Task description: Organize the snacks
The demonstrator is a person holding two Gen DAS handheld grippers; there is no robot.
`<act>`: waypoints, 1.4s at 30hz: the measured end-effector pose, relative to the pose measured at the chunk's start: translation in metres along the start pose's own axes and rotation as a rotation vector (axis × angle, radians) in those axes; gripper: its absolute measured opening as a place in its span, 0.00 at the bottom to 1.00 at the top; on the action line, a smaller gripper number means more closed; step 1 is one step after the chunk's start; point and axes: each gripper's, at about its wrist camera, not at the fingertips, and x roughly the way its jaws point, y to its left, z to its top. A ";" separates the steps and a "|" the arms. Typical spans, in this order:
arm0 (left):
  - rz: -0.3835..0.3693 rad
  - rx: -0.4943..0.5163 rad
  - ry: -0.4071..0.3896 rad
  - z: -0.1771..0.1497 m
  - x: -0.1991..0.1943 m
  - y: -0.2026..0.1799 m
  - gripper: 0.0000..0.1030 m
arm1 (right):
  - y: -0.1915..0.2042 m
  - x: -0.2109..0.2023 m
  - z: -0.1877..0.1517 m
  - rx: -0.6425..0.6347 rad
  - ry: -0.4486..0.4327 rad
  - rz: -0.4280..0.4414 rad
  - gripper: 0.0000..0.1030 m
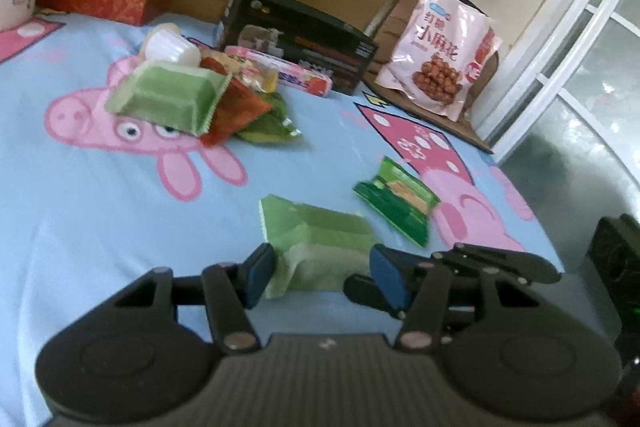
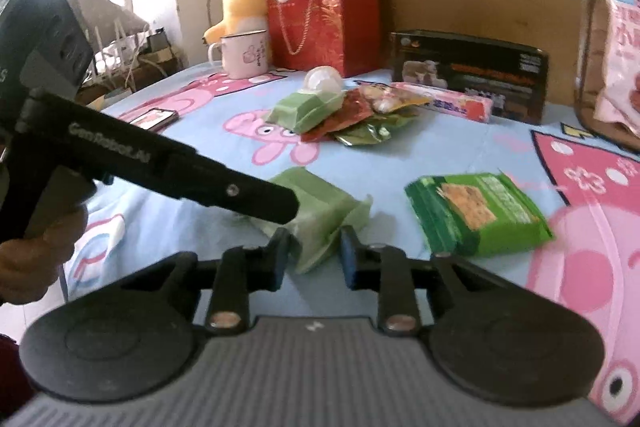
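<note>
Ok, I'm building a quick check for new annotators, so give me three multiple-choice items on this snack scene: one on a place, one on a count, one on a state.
1. Where does the mug stand? A on the black box; B beside the red gift bag; C on the floor.
2. How many light green packets are in view? A one; B two; C four.
3. The dark green cracker packet is: A standing upright; B in a claw; C lying flat on the sheet.
Answers: B, it sits just left of the bag; B, one far, one near; C, it rests flat, ungripped.
</note>
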 end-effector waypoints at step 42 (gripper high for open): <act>0.325 0.151 -0.016 -0.026 -0.010 -0.040 0.56 | 0.000 -0.012 -0.012 0.010 -0.028 -0.017 0.39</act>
